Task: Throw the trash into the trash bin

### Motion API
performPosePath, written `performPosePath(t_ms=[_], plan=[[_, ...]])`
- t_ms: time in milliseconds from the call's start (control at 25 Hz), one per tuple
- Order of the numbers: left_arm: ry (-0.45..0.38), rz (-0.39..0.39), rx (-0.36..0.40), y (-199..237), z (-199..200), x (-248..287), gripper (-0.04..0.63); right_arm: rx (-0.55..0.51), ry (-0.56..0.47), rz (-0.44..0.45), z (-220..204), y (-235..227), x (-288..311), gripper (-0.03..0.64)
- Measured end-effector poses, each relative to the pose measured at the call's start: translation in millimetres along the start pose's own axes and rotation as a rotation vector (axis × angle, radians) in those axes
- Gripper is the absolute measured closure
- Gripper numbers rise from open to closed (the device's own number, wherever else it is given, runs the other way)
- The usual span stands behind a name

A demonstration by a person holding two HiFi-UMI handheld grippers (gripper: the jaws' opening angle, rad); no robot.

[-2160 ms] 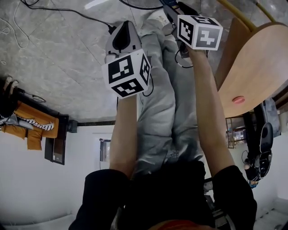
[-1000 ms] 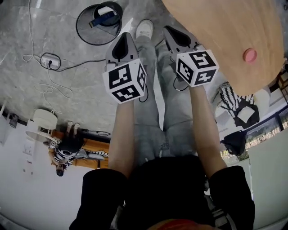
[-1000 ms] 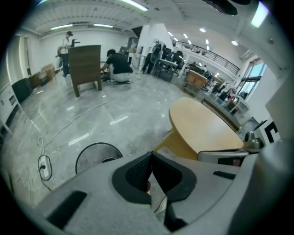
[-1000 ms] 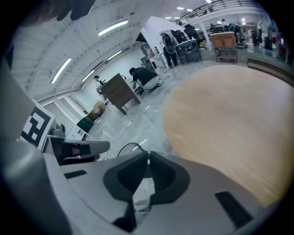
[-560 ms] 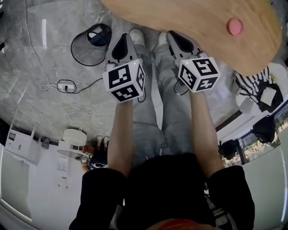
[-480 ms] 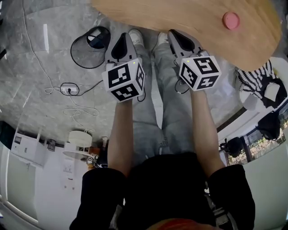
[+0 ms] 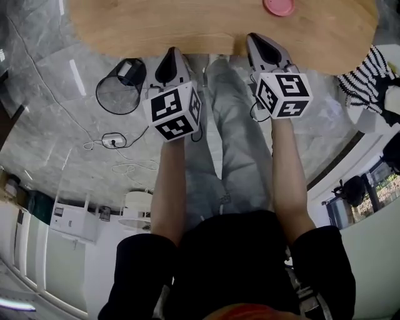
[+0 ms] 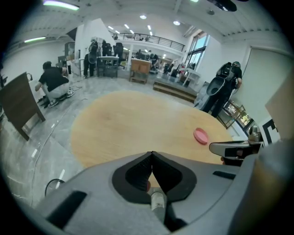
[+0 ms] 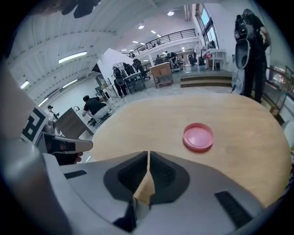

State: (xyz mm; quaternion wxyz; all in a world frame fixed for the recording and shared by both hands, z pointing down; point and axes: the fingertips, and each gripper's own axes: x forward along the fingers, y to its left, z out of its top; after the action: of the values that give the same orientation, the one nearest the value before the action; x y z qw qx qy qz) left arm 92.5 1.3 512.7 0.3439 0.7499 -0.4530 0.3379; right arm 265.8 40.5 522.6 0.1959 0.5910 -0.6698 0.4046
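Observation:
A pink round disc (image 7: 279,6) lies on the oval wooden table (image 7: 187,25), far right of its top. The disc (image 8: 200,136) also shows in the left gripper view, and the disc (image 9: 198,137) lies just ahead in the right gripper view. A black wire trash bin (image 7: 119,92) stands on the floor, left of my left gripper (image 7: 173,52). My left gripper (image 8: 152,154) is shut with nothing held, at the table's near edge. My right gripper (image 7: 262,41) is also shut and empty, its tips (image 9: 148,154) over the near edge, short of the disc.
Cables and a power strip (image 7: 113,141) lie on the grey stone floor below the bin. A striped garment (image 7: 370,72) is at the right of the table. My legs in grey trousers (image 7: 228,131) are under the grippers. People stand beyond the table (image 8: 224,89).
The view has swung from the floor round to the table, which now spans the top. The bin has shifted to the left of the left gripper. Both grippers travelled along, still shut.

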Motion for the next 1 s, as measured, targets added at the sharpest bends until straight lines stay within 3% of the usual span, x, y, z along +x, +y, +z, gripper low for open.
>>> performPosePath(t_ms=[360,640,1000], plan=[[0.032,-0.04,0.047,-53.4,14.2,31.3,0.589,-0.22,0.095,-0.142,9.9,-65.9,7.3,0.597],[0.054,-0.048,0.043,-78.9,13.2,55.3,0.589,-0.481,0.2,-0.15,6.8,-90.9,27.9,0.597],[0.072,-0.027,0.028,-76.6,13.0,64.7,0.589,-0.693,0.254,-0.127,7.6,-91.1,43.8,0.597]])
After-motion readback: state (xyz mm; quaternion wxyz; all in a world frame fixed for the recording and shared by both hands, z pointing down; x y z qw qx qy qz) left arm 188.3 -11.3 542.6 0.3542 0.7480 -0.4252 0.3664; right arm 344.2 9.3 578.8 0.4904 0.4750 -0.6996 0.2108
